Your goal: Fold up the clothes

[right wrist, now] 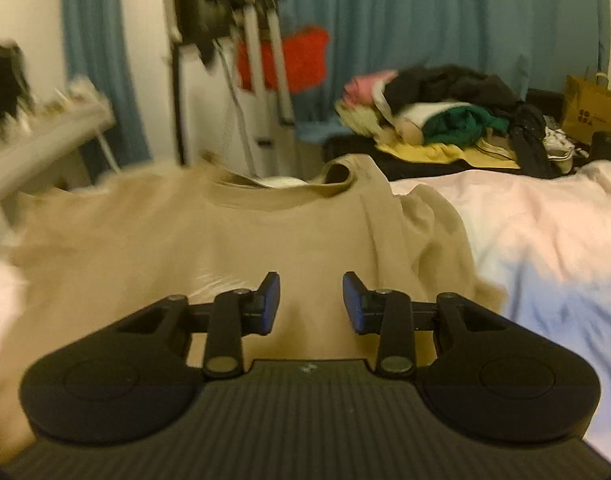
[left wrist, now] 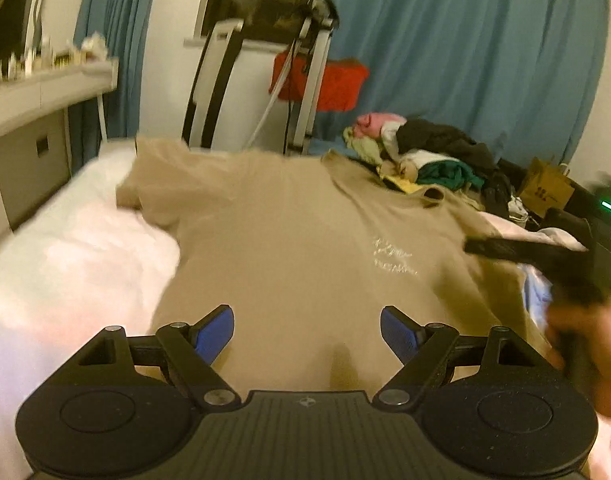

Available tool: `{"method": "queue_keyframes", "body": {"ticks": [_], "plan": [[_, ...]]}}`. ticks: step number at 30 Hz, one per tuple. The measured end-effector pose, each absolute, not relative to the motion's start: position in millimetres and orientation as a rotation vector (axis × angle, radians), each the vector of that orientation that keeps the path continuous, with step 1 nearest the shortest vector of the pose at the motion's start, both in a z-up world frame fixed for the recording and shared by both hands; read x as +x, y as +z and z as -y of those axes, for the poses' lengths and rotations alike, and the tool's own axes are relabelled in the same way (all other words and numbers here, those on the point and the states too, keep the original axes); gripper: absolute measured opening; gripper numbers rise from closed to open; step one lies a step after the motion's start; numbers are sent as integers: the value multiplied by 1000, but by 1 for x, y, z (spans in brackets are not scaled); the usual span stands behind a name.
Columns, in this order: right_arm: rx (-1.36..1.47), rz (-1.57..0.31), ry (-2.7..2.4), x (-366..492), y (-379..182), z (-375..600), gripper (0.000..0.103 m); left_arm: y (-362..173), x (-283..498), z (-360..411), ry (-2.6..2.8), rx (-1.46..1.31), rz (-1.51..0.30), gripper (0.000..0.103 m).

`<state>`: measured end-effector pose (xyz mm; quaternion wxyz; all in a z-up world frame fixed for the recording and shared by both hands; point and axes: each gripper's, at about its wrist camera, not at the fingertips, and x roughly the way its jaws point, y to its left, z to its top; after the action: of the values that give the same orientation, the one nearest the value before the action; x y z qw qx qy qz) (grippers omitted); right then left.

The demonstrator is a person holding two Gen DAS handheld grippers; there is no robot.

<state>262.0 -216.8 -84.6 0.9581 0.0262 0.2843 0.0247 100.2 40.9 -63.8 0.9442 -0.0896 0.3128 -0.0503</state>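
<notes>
A beige T-shirt (left wrist: 289, 240) lies spread flat on a white bed (left wrist: 73, 264), a small white print on its chest. Its collar (right wrist: 277, 194) points away from me in the right wrist view, where one sleeve (right wrist: 437, 236) is bunched at the right. My left gripper (left wrist: 307, 330) hovers open over the shirt's lower part, its blue pads wide apart and holding nothing. My right gripper (right wrist: 311, 300) also stands open just above the shirt's body (right wrist: 209, 248). The right gripper (left wrist: 545, 258) shows blurred at the right edge of the left wrist view, with a hand (left wrist: 585, 344) holding it.
A pile of mixed clothes (right wrist: 437, 116) lies beyond the bed, with a brown paper bag (right wrist: 589, 106) at the far right. A metal stand (left wrist: 305, 80) with a red cloth (left wrist: 325, 82) and blue curtains (left wrist: 485, 48) are behind. A white dresser (left wrist: 37, 120) stands to the left.
</notes>
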Motion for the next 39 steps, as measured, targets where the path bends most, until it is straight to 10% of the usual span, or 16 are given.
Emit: {"method": "queue_keyframes", "body": {"ticks": [11,18,23,25,31,39], "plan": [[-22,-610,-71,442,-106,212,27,-119,161,-56,-68,-206,-715,86],[195,-447,34,410,-68,249,29,-124,168,-43,-62,-125,-670,88],[346,-379,-7,326,-60,313,74,-120,160,-43,-61,-159,-674,88],[419,-369,-31,289,-68,341,76,-118,154,-40,-61,-161,-675,88],[637,-434,-19,235,-108,390,74,-112,128,-24,-60,-146,-684,88],[679,-563,66,251,-147,387,43,-108,114,-4,-63,-113,-644,88]]}}
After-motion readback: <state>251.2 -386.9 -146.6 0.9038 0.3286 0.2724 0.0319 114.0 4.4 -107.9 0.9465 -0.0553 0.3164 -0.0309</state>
